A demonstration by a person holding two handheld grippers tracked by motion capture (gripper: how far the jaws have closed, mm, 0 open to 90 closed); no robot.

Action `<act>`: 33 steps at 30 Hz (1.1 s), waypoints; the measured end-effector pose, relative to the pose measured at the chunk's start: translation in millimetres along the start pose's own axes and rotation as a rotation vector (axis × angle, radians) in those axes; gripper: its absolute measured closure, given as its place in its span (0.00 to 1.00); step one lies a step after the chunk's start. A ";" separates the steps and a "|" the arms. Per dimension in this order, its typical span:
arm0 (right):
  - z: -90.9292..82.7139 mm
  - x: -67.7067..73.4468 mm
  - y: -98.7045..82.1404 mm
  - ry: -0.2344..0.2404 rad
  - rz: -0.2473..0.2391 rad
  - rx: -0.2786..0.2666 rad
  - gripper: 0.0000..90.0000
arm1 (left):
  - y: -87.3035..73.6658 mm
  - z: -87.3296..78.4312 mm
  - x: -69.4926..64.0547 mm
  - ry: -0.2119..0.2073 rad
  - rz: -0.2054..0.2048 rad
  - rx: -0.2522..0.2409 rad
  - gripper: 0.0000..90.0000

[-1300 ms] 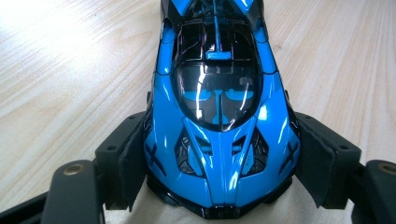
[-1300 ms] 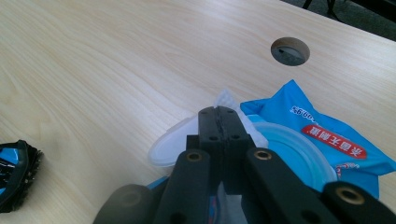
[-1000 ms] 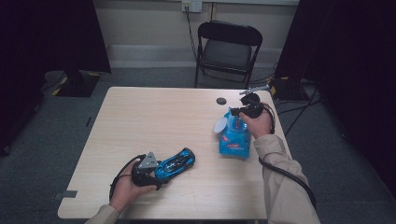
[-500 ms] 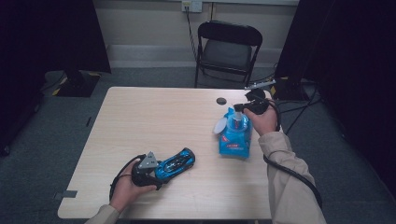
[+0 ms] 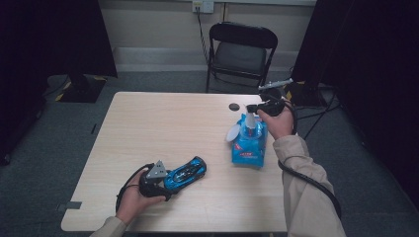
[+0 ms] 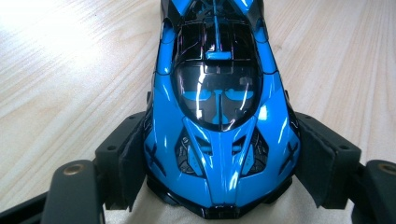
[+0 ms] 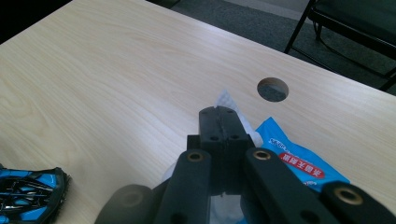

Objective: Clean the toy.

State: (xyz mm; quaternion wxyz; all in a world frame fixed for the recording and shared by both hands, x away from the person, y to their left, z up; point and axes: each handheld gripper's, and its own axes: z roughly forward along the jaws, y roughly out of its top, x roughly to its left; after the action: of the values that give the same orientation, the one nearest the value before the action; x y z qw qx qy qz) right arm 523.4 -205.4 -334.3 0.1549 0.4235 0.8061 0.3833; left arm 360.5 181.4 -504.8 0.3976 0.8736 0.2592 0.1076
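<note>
On the near left part of the table (image 5: pixel 163 123), the left gripper (image 6: pixel 219 186) is clenched on the nose of a blue toy car (image 6: pixel 219 107), 1 pad against each flank just behind the front corners. At the far right, the right gripper (image 7: pixel 219 122) has its jaws pressed together on a white wet wipe (image 7: pixel 226 100), which rises from the top of a blue wipe pack (image 5: pixel 248 144) lying flat on the table. The wipe is judged thin, limp and easily torn, so a pinch near its free edge with a straight upward pull suits it; the soft, light pack may lift along with it unless weighed down. The car is judged rigid, light and glossy, hence slippery, and its wide flanks offer the firmest hold. Printing on the pack includes a red band with white characters, too small to read. No lettering is legible on the car. A round cable hole (image 7: pixel 272 89) lies just beyond the pack.
</note>
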 end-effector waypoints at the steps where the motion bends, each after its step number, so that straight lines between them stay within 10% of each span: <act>1: -1.1 0.4 1.5 -0.003 -0.002 -0.002 1.00 | -0.1 0.1 -0.2 0.000 -0.004 -0.003 0.28; 33: -21.7 11.9 24.4 0.032 0.000 -0.077 1.00 | 0.0 0.1 -0.3 -0.001 -0.006 -0.006 0.28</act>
State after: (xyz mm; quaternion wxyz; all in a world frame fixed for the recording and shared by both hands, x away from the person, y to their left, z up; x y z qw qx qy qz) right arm 517.7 -198.0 -300.9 0.1581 0.4109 0.7931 0.4210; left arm 360.3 181.1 -504.9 0.4006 0.8717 0.2613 0.1069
